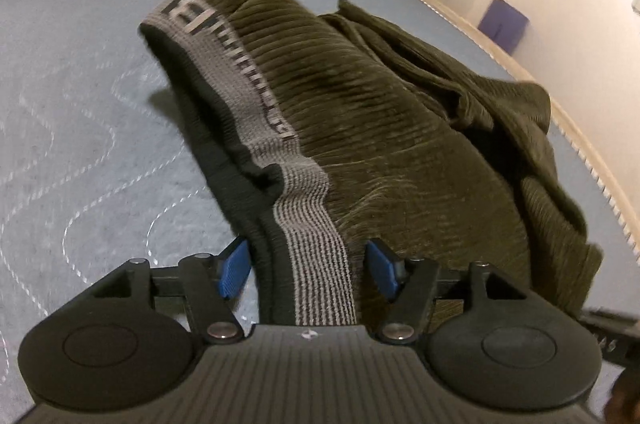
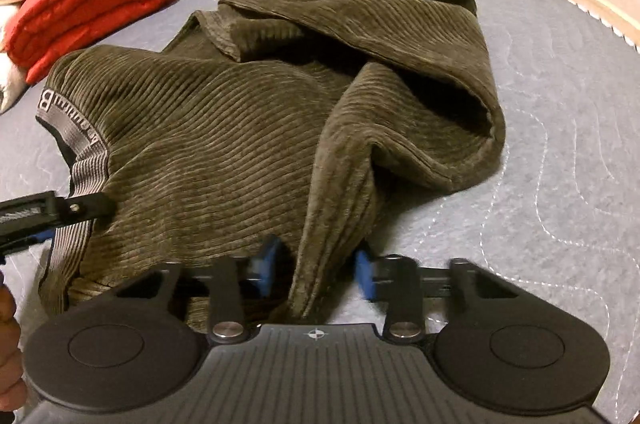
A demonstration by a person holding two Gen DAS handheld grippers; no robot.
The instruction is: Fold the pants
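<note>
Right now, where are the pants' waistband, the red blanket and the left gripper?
waistband [image 1: 316,224], left wrist view, striped grey elastic.
red blanket [image 2: 100,4], right wrist view, folded top.
left gripper [image 1: 308,270], left wrist view, between its blue fingers.

The pants [image 2: 248,128] hide their own lower layers; the right gripper's fingers [image 2: 266,270] look motion-blurred.

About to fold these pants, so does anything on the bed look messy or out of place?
Yes. The olive corduroy pants lie in a crumpled heap on the grey mattress: the legs are bunched and folded over themselves instead of lying flat, and the grey waistband is twisted. Nothing looks torn or spilled.
</note>
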